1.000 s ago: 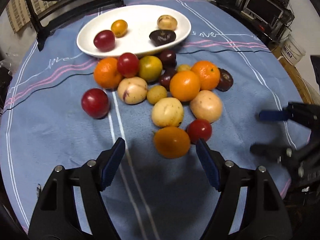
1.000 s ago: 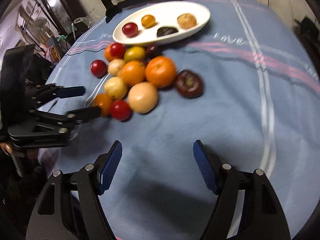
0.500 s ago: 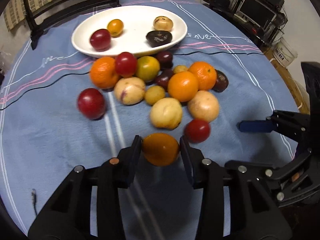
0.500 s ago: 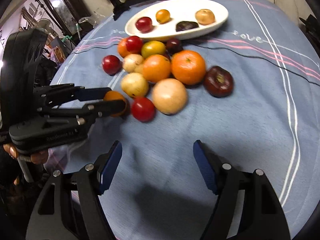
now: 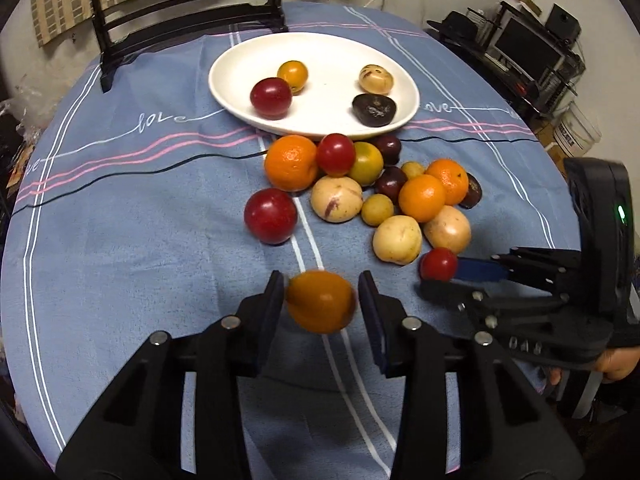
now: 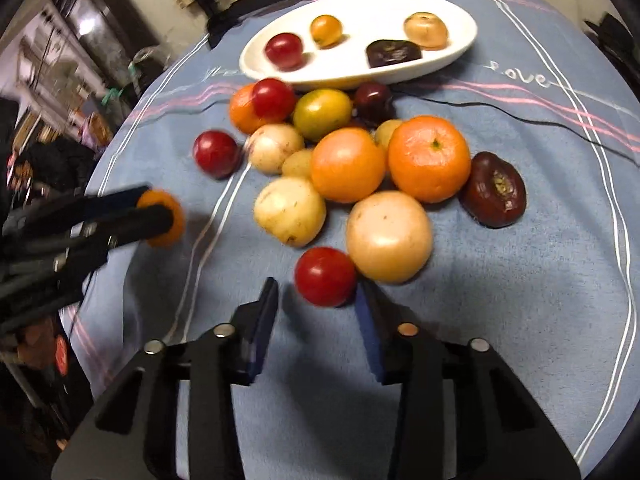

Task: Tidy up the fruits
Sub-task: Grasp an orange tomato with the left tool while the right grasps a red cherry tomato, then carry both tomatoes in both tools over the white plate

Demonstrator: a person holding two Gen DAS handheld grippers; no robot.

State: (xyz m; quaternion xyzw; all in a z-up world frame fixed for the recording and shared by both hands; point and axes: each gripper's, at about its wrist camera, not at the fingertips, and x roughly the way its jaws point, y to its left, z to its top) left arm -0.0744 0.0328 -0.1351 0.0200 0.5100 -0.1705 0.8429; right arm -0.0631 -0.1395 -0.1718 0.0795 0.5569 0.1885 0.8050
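Note:
My left gripper (image 5: pixel 321 295) is shut on an orange fruit (image 5: pixel 320 301) and holds it above the blue cloth; the fruit also shows in the right wrist view (image 6: pixel 162 218). My right gripper (image 6: pixel 318 292) has its jaws close on either side of a small red tomato (image 6: pixel 325 276), which rests on the cloth; I cannot tell whether the pads touch it. The tomato also shows in the left wrist view (image 5: pixel 438 264). A pile of oranges, pale fruits and plums (image 5: pixel 372 188) lies before a white oval plate (image 5: pixel 240 68) holding several fruits.
A lone red fruit (image 5: pixel 271 216) lies left of the pile. A dark wrinkled fruit (image 6: pixel 495 189) lies at the pile's right. A black chair (image 5: pixel 188 16) stands behind the table. Shelves with electronics (image 5: pixel 532 52) are at the far right.
My left gripper closed on the orange fruit and lifted it off the cloth. My right gripper moved in to the red tomato and narrowed its jaws around it.

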